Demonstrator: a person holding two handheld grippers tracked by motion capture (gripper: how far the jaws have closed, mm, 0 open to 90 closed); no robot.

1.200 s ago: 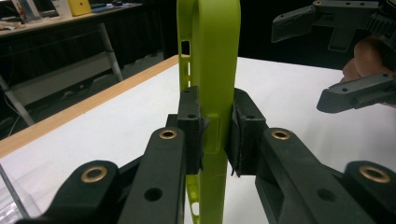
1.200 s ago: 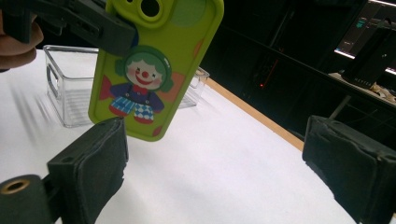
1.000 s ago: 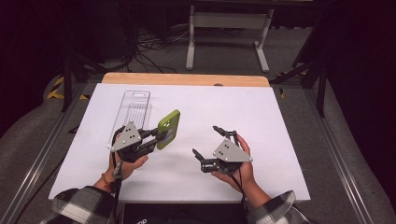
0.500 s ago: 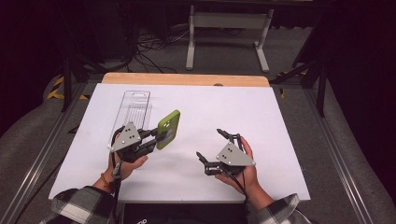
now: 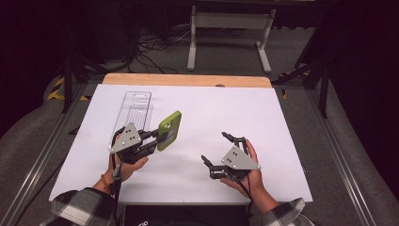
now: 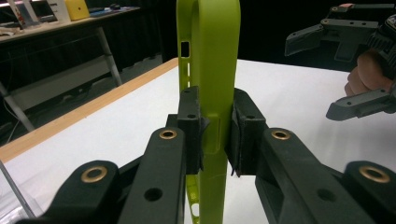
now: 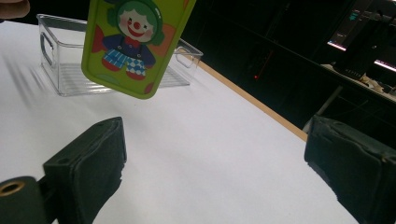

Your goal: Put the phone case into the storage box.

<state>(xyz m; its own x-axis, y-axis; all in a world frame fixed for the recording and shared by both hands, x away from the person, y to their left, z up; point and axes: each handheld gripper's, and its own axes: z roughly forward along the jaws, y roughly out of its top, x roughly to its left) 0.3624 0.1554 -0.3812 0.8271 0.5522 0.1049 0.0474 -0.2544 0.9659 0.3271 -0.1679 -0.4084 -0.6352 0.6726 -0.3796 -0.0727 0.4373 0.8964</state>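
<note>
A lime-green phone case (image 5: 169, 130) is held above the white table, with my left gripper (image 5: 159, 138) shut on its lower part. In the left gripper view the case (image 6: 212, 60) stands edge-on between the two pads (image 6: 190, 126). The right gripper view shows the case's printed clown face (image 7: 135, 42). My right gripper (image 5: 217, 149) stands open low over the table at the right, with nothing between its fingers (image 7: 91, 158). A clear plastic bin (image 5: 134, 110) lies behind the left gripper, also seen as the bin (image 7: 70, 70) behind the case.
The white table top (image 5: 211, 108) has a wooden strip (image 5: 188, 80) along its far edge. Metal rails run down both sides. A stand's legs (image 5: 228, 28) and cables lie on the floor beyond. The other hand's open gripper (image 6: 345, 70) shows at the upper right.
My right gripper has drifted back toward the near edge and slightly right, still open. The left gripper and the case have barely moved.
</note>
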